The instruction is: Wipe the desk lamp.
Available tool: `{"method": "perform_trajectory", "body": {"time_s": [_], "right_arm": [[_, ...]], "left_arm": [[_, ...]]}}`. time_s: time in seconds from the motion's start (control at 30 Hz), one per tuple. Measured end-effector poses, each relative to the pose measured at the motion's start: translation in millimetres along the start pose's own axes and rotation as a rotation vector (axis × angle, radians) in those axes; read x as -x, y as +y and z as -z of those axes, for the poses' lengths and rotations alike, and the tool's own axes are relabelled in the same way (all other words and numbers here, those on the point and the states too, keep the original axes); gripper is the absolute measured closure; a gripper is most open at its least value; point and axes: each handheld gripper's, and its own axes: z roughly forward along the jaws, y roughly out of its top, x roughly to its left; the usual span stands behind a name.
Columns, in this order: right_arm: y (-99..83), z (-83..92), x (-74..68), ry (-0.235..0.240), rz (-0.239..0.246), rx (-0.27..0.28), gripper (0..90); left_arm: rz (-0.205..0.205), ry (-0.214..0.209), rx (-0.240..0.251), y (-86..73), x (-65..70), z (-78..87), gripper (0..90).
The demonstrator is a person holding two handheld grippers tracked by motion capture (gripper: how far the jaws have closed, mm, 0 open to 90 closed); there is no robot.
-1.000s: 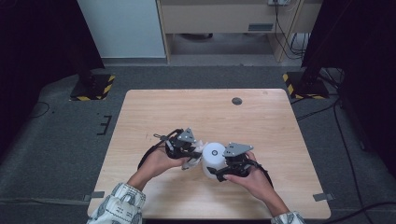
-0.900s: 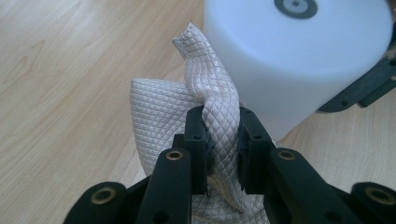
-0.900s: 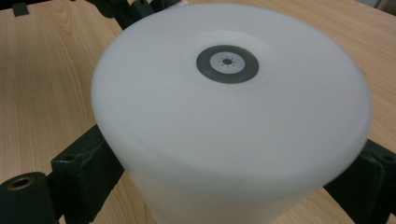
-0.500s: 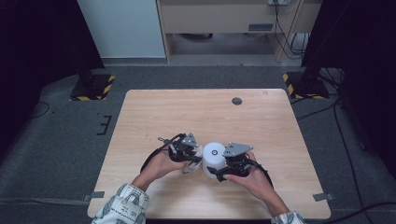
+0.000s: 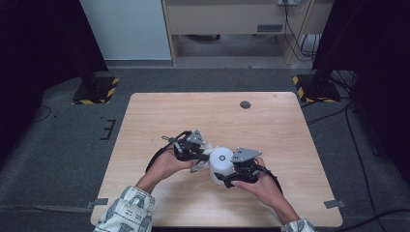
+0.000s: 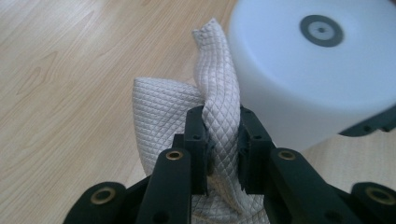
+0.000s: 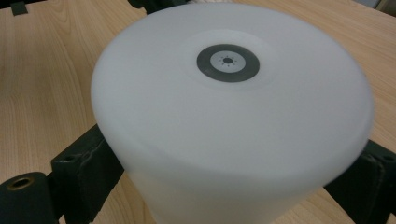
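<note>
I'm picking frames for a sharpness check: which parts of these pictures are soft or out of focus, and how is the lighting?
High view: table evenly lit, surroundings dark, everything slightly soft. Left gripper view: quilted cloth in the left gripper is crisp; white cylinder behind it looks softer. Right gripper view: the cylinder's near rim blurs, its grey ring mark is sharper; no harsh glare.

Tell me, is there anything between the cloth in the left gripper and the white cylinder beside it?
Nothing visible. The left gripper is shut on the quilted cloth, which hangs right beside the white cylinder. The right gripper clamps the cylinder's sides. Whether cloth and cylinder touch, I cannot tell.
</note>
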Motion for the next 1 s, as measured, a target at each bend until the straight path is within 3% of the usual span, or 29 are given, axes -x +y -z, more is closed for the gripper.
{"method": "perform_trajectory", "body": {"time_s": [0.17,0.63,0.8,1.0], "right_arm": [[0.1,-0.3,0.1,-0.001,0.000,0.000,8.7],[0.1,0.0,0.5,-0.002,0.003,-0.001,8.7],[0.0,0.1,0.6,-0.001,0.003,-0.001,8.7],[0.3,0.3,0.8,0.001,0.002,-0.004,8.7]], "left_arm": [[0.015,-0.006,-0.024,-3.7,-5.4,-18.0,75.9],[0.025,-0.005,-0.064,-17.7,-2.8,-34.5,75.9],[0.032,-0.013,-0.049,-17.1,-2.8,-30.8,75.9],[0.020,-0.005,-0.019,-5.6,-4.3,-17.3,75.9]]}}
